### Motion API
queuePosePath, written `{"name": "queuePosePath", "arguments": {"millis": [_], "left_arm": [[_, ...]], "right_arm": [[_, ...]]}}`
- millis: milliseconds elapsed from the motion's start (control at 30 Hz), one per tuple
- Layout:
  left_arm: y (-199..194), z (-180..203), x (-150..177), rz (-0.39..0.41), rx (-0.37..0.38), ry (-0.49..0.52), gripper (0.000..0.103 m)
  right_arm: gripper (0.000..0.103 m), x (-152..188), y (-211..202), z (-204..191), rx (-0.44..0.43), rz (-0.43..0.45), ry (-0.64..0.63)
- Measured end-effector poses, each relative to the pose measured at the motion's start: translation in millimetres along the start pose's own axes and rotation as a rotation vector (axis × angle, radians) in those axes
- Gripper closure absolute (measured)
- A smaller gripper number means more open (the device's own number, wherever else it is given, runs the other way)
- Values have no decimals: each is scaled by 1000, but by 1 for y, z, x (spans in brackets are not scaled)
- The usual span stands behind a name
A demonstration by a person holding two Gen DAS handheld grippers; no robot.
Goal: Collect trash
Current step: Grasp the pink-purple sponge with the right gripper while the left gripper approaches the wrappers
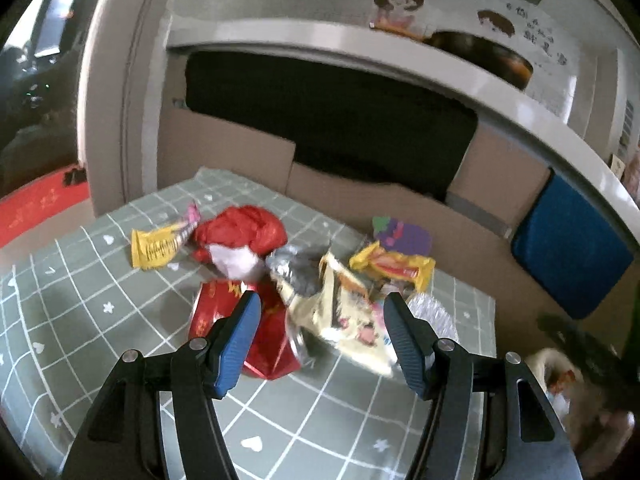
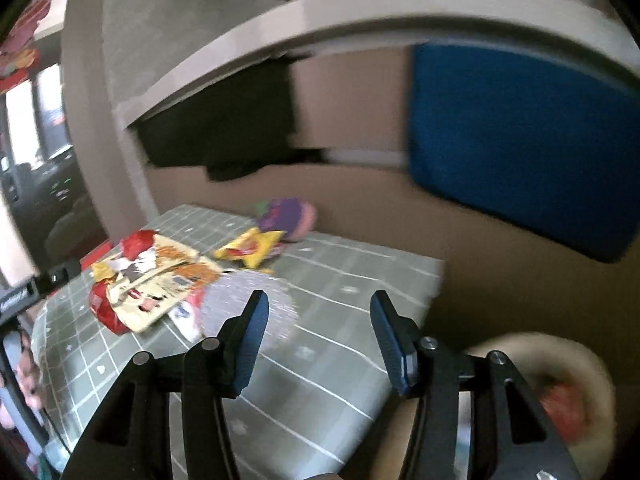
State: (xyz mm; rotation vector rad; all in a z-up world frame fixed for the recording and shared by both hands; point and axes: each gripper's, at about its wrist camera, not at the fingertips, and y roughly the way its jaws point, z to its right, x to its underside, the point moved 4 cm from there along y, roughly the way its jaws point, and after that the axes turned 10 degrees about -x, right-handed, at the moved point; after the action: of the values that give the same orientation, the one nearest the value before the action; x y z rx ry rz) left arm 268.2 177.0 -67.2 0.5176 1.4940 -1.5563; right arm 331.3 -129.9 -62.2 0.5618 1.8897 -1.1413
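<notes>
A: Which step is this?
B: The approach, I judge. The left gripper [image 1: 320,320] hovers wide open and empty over the wrappers: a cream snack bag [image 1: 344,312] beside a red packet [image 1: 236,320] on the checked tablecloth [image 1: 100,320].
A: And the right gripper [image 2: 318,316]?
B: Spread open, holding nothing, near the table edge.
A: Any container?
B: A pale round bin [image 2: 560,392] below right, something reddish inside, too blurred to name. Next: close on the bag.

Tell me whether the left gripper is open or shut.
Open: the left gripper has its blue fingers spread wide, above the cream snack bag, gripping nothing.
</notes>
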Motion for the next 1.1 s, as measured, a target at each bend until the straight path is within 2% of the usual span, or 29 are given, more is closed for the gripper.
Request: {"name": "queuePosePath", "arguments": {"millis": [133, 200, 267, 400, 567, 733, 833, 867, 967, 1100], "left_arm": [[12, -8, 8, -48, 12, 12, 38], [15, -13, 7, -57, 28, 1, 38], [18, -19, 3, -56, 40, -15, 38], [25, -26, -7, -66, 63, -32, 38], [35, -34, -11, -71, 81, -15, 38], [47, -43, -5, -113, 100, -36, 38], [53, -45, -2, -126, 93, -37, 38], [52, -45, -2, -116, 87, -35, 38], [53, -44, -1, -120, 90, -35, 38], [49, -39, -2, -120, 107, -46, 38]], "right_arm": [[52, -20, 57, -11, -82, -43, -21], [52, -36, 93, -13, -194, -93, -11], [52, -47, 122, -7, -237, -130, 22], [52, -67, 173, 18, -173, -136, 113], [52, -66, 221, 37, -141, -191, 170], [52, -64, 249, 53, -157, -212, 254], [51, -67, 263, 57, -228, -211, 300], [59, -68, 265, 56, -250, -214, 307], [70, -70, 258, 41, -284, -208, 261], [73, -57, 238, 15, -321, -239, 218]]}}
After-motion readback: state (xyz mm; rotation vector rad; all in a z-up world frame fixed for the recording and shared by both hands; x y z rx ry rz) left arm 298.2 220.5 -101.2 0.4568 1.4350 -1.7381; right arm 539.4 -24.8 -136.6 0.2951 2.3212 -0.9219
